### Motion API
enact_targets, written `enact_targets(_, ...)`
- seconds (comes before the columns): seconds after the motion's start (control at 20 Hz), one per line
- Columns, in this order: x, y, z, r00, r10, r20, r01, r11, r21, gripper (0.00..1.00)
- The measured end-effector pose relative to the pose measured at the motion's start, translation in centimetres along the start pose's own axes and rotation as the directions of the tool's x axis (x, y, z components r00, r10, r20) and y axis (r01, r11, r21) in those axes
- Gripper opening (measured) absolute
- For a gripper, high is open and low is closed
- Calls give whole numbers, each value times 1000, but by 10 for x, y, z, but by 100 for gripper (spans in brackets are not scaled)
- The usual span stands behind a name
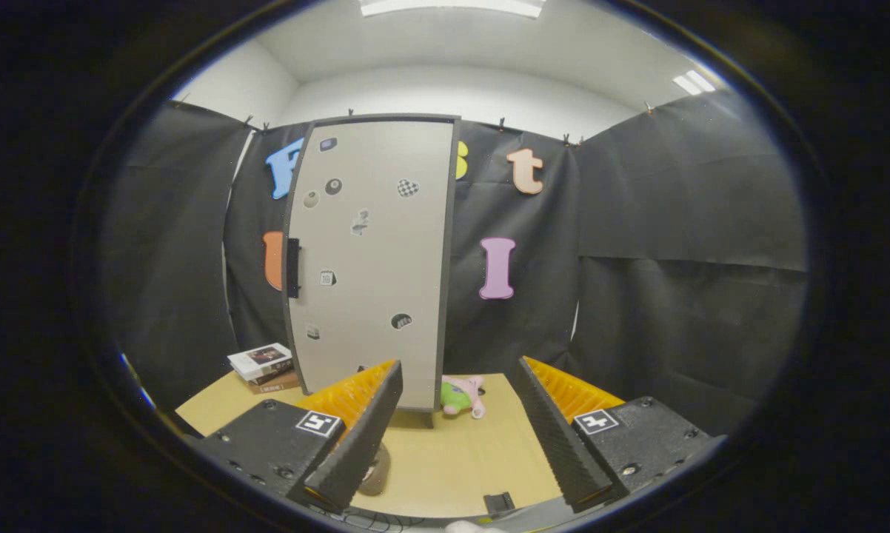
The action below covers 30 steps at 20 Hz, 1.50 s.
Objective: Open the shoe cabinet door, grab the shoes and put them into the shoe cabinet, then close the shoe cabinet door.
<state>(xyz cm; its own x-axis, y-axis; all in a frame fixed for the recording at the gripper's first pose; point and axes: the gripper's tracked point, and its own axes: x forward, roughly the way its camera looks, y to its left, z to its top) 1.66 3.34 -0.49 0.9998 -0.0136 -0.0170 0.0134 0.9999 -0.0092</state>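
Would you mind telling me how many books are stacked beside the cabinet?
3, as far as I can tell: the books lie in one stack on the table, left of the cabinet door, beyond the open gripper. More may be hidden.

I saw a stack of books (263, 368) on the wooden table (460, 459), back left corner. A pink-and-green plush toy (462, 396) lay further right. Ceiling light panels (452, 7) were lit.
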Motion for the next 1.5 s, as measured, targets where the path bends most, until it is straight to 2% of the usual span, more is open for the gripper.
enact_targets(0.05,5,3,1,1000,-10,-3,10,1000,0,100)
enact_targets(0.2,23,36,8,999,33,10,-33,999,6,99)
enact_targets(0.4,64,79,19,999,45,19,-46,999,23,99)
enact_targets(0.5,90,115,24,995,102,19,-103,993,56,99)
enact_targets(0.7,143,175,38,986,165,4,-165,981,107,99)
enact_targets(0.95,201,255,49,965,261,-2,-259,959,119,99)
enact_targets(1.2,246,316,62,947,320,-4,-318,941,116,99)
enact_targets(1.45,280,349,64,941,338,-25,-334,937,100,90)
enact_targets(1.5,287,352,63,941,336,-38,-331,938,102,83)
